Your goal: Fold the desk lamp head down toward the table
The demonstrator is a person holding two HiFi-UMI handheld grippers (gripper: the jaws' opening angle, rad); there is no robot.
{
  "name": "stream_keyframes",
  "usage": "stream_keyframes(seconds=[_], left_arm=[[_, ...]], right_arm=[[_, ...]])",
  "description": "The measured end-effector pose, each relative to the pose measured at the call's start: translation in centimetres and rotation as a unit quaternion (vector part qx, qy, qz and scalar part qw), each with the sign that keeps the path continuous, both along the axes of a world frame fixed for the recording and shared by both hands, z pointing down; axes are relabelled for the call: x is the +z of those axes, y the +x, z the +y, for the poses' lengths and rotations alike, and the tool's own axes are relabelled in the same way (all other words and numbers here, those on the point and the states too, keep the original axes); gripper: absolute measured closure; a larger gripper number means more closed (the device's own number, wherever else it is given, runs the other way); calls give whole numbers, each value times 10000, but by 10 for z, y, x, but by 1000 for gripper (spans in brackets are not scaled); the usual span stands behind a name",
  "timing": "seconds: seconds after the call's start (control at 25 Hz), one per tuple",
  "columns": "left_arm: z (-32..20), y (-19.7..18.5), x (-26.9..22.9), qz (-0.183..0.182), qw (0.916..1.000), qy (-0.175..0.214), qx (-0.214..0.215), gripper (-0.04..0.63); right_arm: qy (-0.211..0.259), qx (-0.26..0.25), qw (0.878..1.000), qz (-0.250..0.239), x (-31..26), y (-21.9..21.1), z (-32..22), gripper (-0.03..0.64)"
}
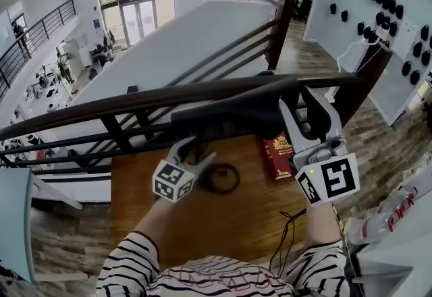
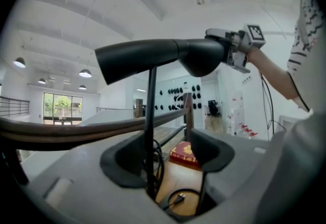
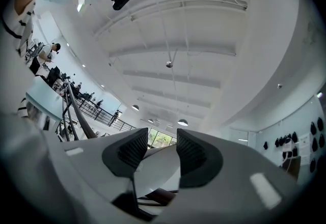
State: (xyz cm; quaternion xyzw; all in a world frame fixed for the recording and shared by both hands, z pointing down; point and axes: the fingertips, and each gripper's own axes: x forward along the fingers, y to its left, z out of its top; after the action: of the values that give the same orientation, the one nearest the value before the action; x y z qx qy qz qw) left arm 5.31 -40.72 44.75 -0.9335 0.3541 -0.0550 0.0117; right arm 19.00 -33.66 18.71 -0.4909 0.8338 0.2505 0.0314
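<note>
Your left gripper (image 2: 168, 158) has its jaws apart, with the lamp's thin black stem (image 2: 151, 116) standing upright between them. The stem runs close along the left jaw, and you cannot tell whether that pad touches it; the right jaw is clear of it, so nothing is clamped there. The lamp head (image 2: 153, 59), a long black shade, sits level on top of the stem, high above the wooden table (image 1: 202, 221) and not folded down. Your right gripper (image 1: 298, 100) is up at the rounded rear end of the lamp head, and in the head view its jaws reach to either side of it. In the right gripper view those jaws stand apart, with only ceiling and a pale surface between the pads and a dark shape low at their root, so no grip on the lamp head shows. On the table a coil of black cable (image 1: 223, 178) lies by the foot of the stem, with a plug (image 2: 178, 199) at its end. A red book (image 1: 278, 155) lies just beside the coil, on your right gripper's side. A dark wooden railing (image 1: 101, 112) runs along the far edge of the table, behind the lamp
</note>
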Motion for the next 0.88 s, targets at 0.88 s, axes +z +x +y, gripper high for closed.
stream_keyframes(seconds=[0.88], left_arm=[[10,7,-1,333,9986,61,403,218]], right_arm=[[-341,435,9973,-487,52,28,1,451]])
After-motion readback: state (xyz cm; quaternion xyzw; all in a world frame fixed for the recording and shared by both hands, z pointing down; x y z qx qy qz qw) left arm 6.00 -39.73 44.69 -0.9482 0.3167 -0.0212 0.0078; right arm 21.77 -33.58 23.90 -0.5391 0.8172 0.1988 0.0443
